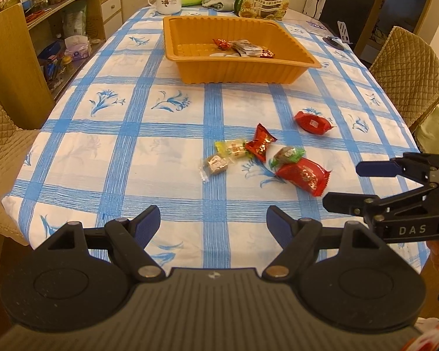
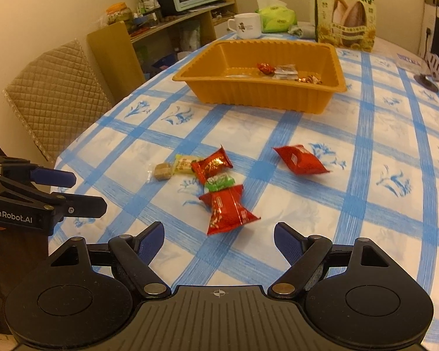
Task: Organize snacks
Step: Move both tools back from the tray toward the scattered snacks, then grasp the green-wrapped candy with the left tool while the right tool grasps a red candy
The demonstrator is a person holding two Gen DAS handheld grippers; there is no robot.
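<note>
Six wrapped snacks lie loose on the table [image 1: 108, 146]: three red packets [image 1: 303, 175], a yellow one [image 1: 231, 148], a clear one [image 1: 215, 165], a green one [image 1: 288, 154]. About three more sit in the orange tray [image 1: 240, 70] at 12 o'clock. The left tool [image 1: 213, 222] and the right tool [image 2: 219, 235] both stand spread wide, holding and touching nothing. Bare cloth lies between cluster and tray. The table's near edge lies close beneath the tools.
</note>
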